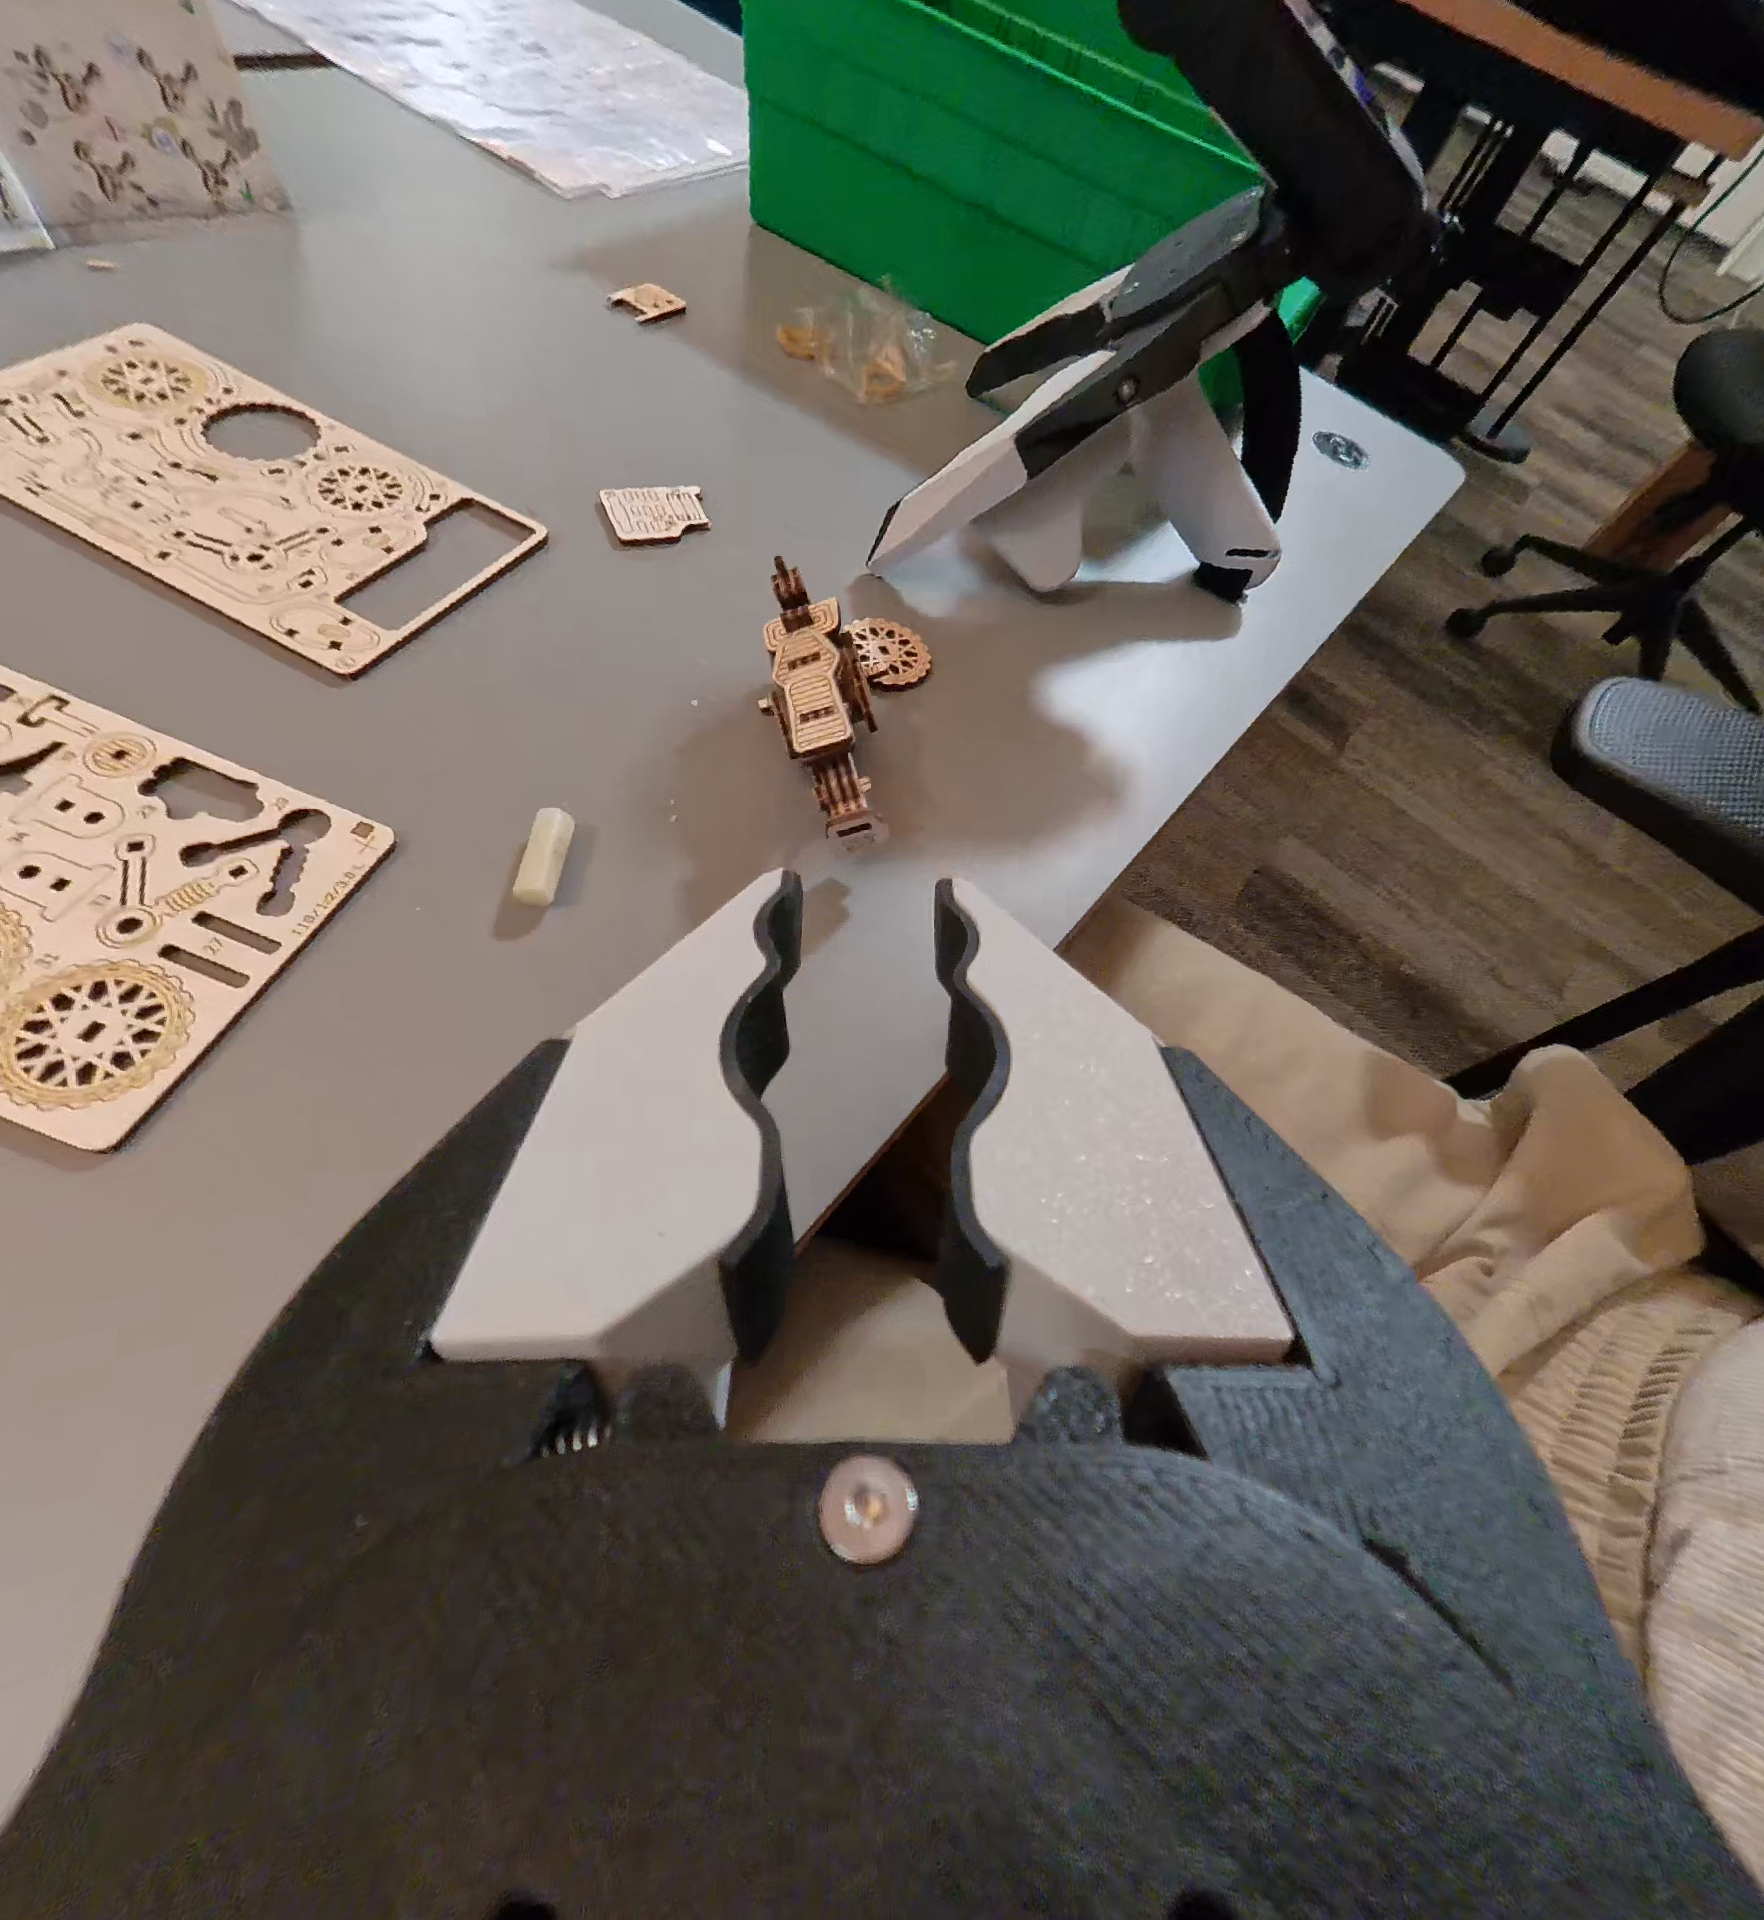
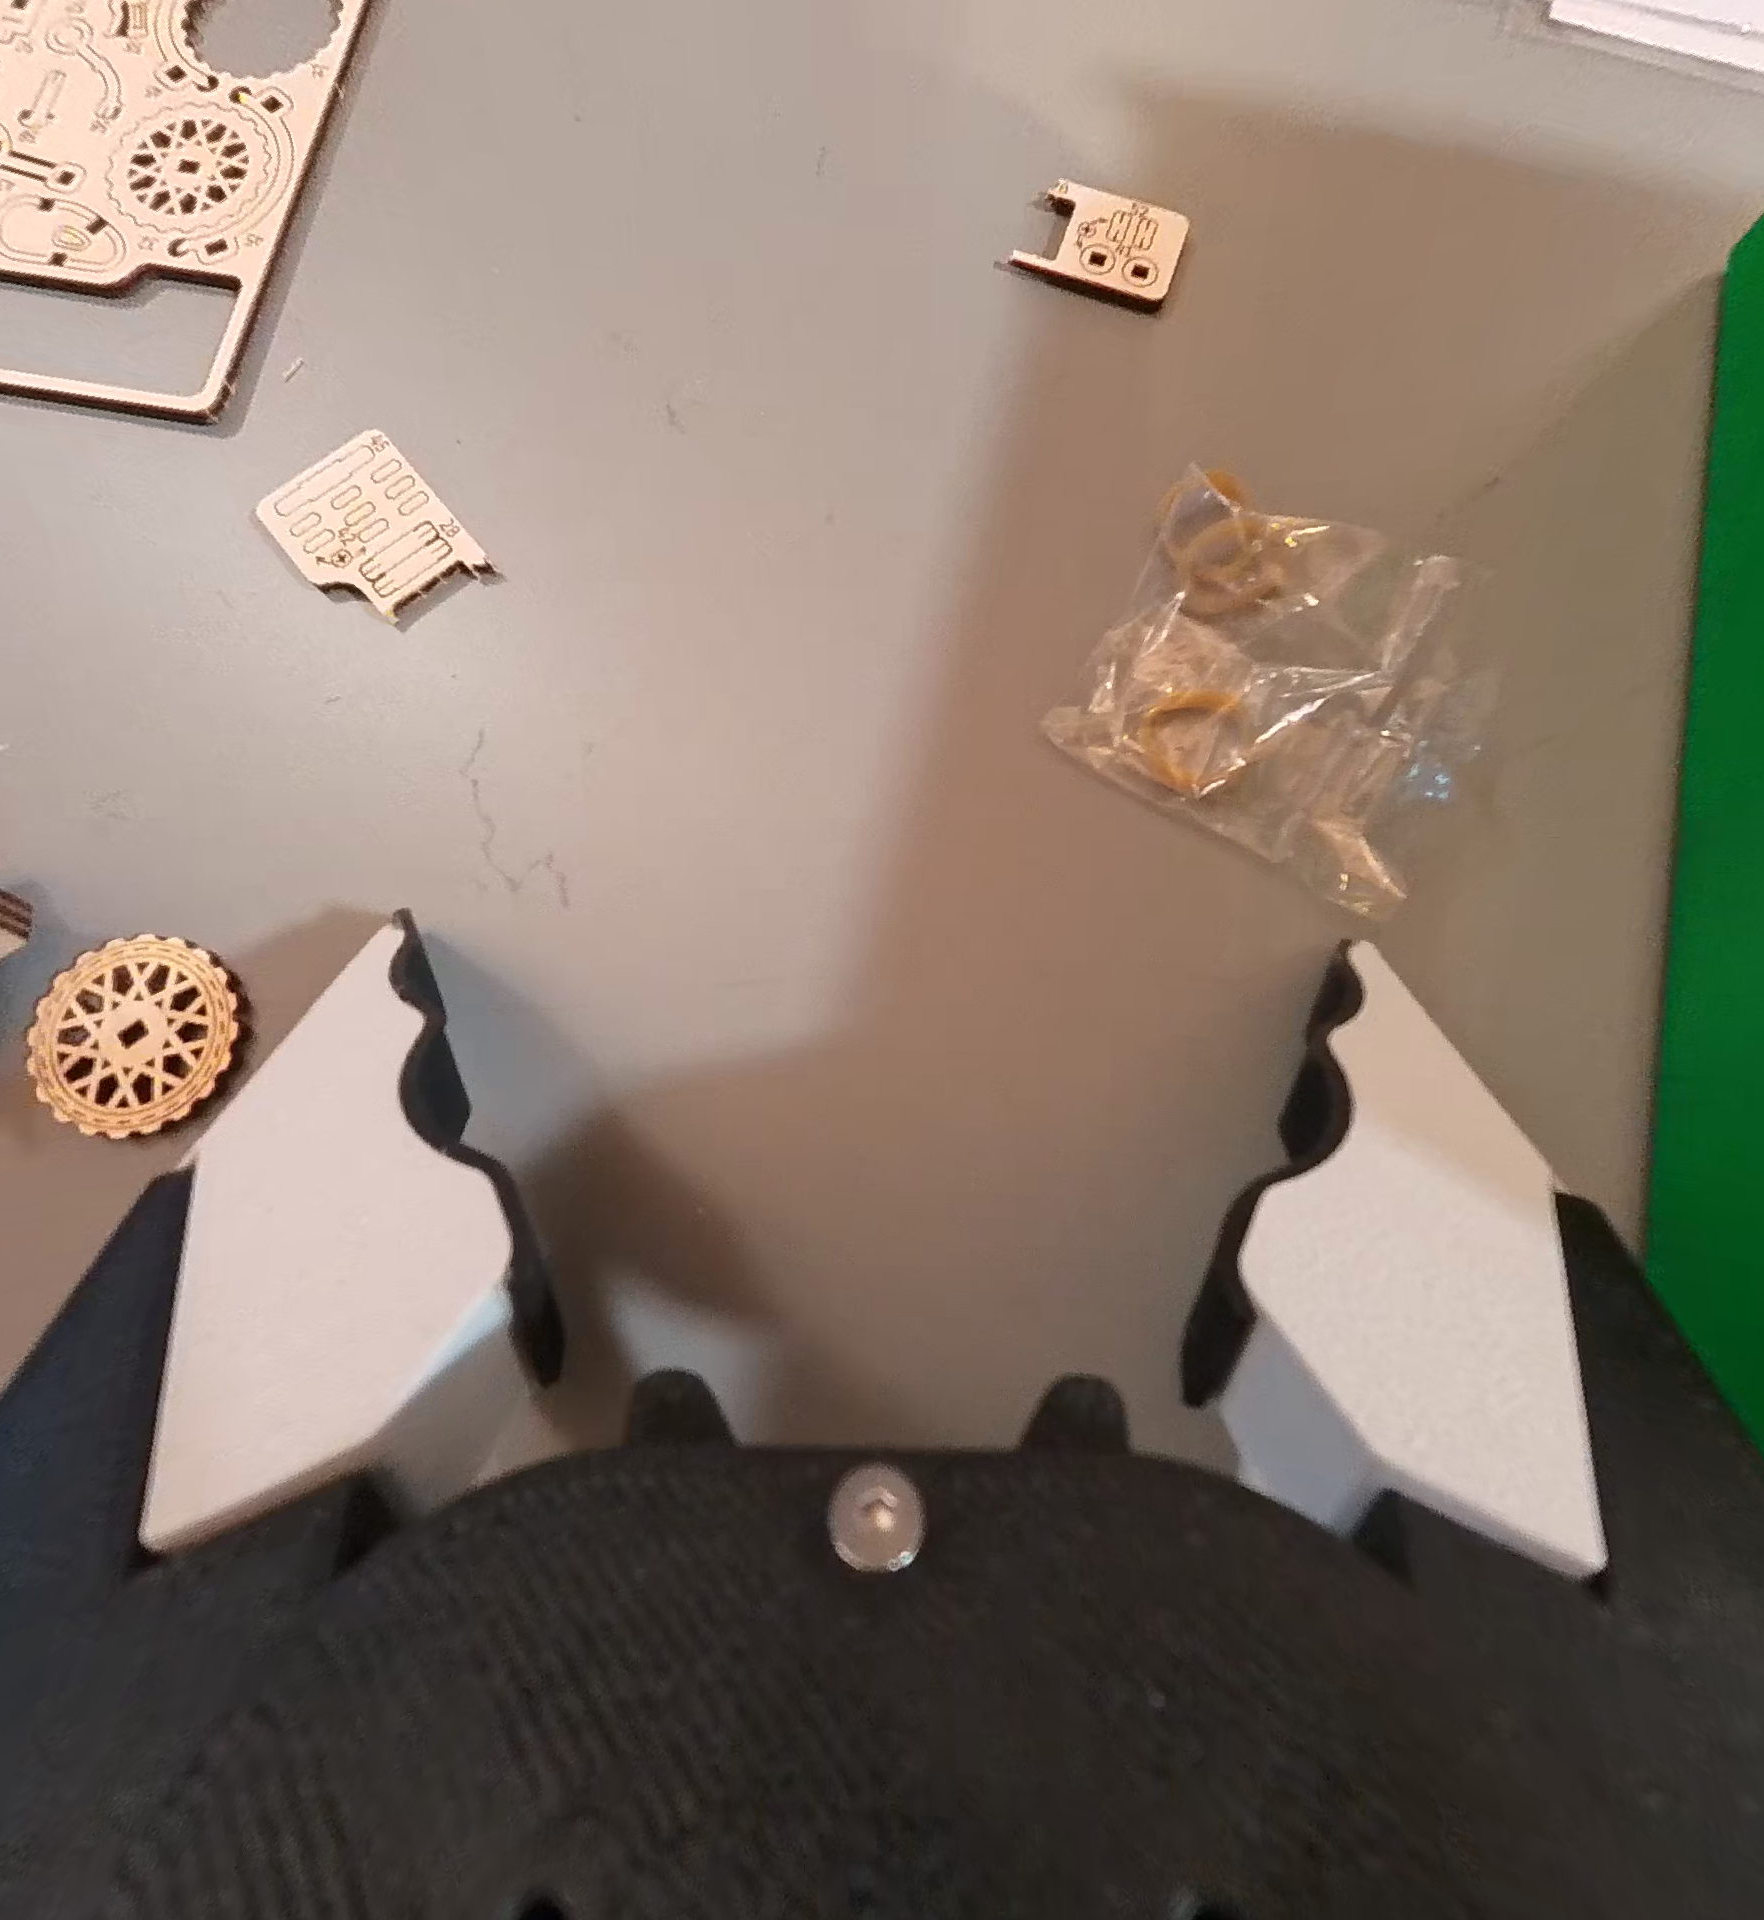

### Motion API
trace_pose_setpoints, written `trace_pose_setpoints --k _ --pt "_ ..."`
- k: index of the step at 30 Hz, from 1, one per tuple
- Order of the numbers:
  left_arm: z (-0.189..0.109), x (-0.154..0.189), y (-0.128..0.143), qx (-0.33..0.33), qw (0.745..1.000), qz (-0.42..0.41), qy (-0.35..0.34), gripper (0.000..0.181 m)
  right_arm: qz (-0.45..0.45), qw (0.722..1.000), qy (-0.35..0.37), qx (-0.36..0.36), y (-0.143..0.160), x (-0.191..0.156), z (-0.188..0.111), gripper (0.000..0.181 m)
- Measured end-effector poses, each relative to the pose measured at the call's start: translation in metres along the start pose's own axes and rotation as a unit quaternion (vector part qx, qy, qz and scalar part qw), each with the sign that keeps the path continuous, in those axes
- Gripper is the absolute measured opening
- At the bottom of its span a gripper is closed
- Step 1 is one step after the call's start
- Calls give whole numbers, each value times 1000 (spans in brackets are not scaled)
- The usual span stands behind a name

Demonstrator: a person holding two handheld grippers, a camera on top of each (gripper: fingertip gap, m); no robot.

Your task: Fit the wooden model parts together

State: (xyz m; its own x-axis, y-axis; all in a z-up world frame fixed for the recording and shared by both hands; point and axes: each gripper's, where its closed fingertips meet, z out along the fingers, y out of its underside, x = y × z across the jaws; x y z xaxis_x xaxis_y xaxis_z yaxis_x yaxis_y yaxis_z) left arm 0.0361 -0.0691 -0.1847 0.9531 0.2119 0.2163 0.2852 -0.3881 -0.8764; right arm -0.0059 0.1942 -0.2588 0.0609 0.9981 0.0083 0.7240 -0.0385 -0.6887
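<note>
- Left gripper (image 1: 867,883) sits low over the near edge of the grey table (image 1: 566,395), fingers a little apart with nothing between them, just bare tabletop showing in the gap.
- Right gripper (image 2: 873,940) is spread wide and empty. In the left wrist view its tips are down at the table beside the green bin (image 1: 961,156).
- The half-built wooden model (image 1: 818,694) lies on the table just ahead of the left gripper's tips, not touched by either gripper.
- A loose wooden wheel (image 2: 137,1039) lies right next to the model and just beside the right gripper's left finger.
- Two flat sheets of wooden parts (image 1: 223,488) are off to the left, with some pieces already punched out.
- Two small loose wooden pieces (image 2: 379,530) lie farther out on the table.
- A clear bag of rubber bands (image 2: 1262,686) sits ahead of the right gripper, near the bin.
- A small pale stick (image 1: 543,854) lies between the nearer sheet and the model.
</note>
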Motion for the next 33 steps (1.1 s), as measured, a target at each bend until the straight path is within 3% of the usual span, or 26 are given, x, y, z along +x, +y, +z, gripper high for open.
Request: trace_pose_setpoints --k 7,27,33 --pt "2 -3 4 1 998 -55 29 21 0 1000 0 0 0 0 0 159" --pt "2 -11 16 -12 999 -41 5 18 0 1000 0 0 0 0 0 159" --pt "-4 -7 26 -4 996 -92 19 17 0 1000 0 0 0 0 0 159"
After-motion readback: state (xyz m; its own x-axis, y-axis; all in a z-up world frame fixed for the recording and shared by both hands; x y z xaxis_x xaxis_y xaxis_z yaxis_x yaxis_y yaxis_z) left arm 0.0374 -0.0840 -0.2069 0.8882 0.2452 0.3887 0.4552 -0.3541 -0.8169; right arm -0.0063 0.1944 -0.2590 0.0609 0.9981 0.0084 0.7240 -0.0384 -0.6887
